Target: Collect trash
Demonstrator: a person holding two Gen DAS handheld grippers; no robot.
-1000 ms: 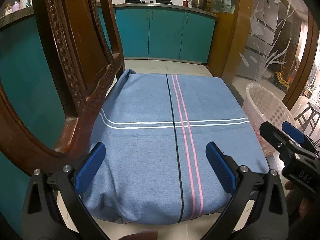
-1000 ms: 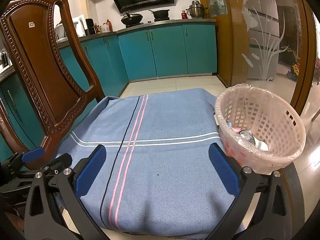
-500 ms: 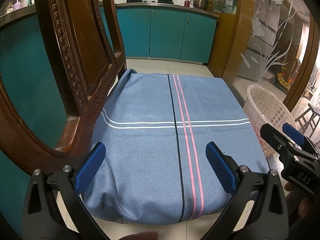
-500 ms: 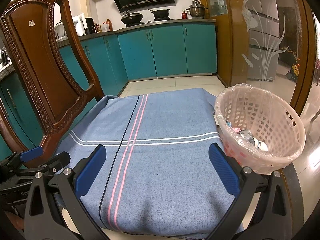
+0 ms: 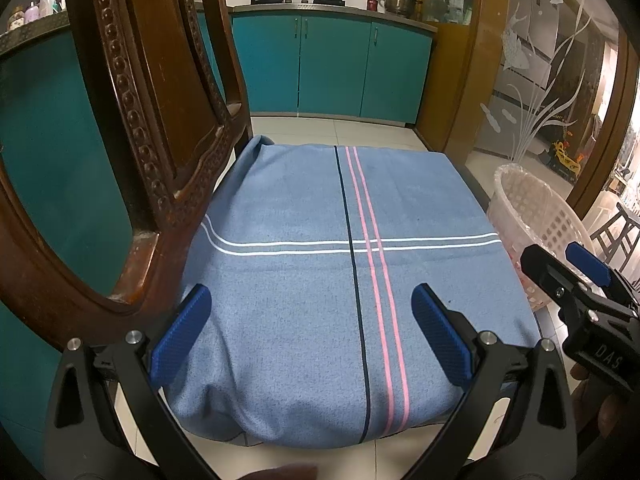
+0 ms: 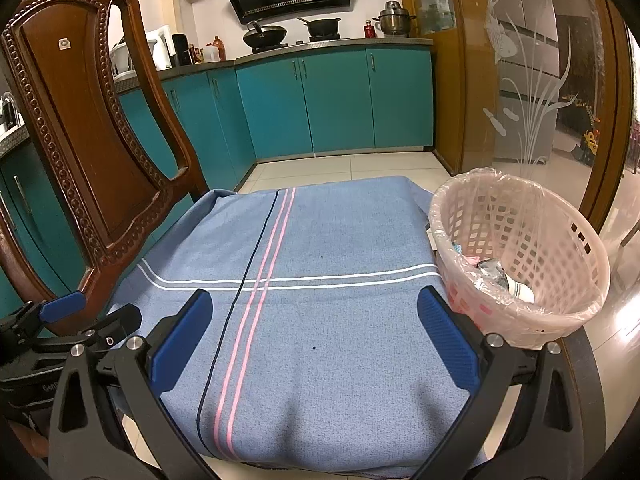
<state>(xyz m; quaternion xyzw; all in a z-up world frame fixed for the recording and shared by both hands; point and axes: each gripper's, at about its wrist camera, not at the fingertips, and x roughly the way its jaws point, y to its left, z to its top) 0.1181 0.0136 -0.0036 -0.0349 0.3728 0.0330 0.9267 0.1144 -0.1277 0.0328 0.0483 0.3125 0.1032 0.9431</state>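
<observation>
A pink lattice waste basket with a clear liner stands at the right edge of a blue striped cloth; crumpled trash lies inside it. The basket also shows in the left wrist view. No loose trash shows on the cloth. My left gripper is open and empty over the cloth's near edge. My right gripper is open and empty, just left of the basket. Each gripper shows at the side of the other's view.
A carved brown wooden chair back stands at the cloth's left side, close to my left gripper. Teal kitchen cabinets and a tiled floor lie beyond. A frosted glass door is at the right.
The left wrist view has shifted slightly, with the chair back a little larger. Both grippers stay open and empty; the basket and cloth have not moved.
</observation>
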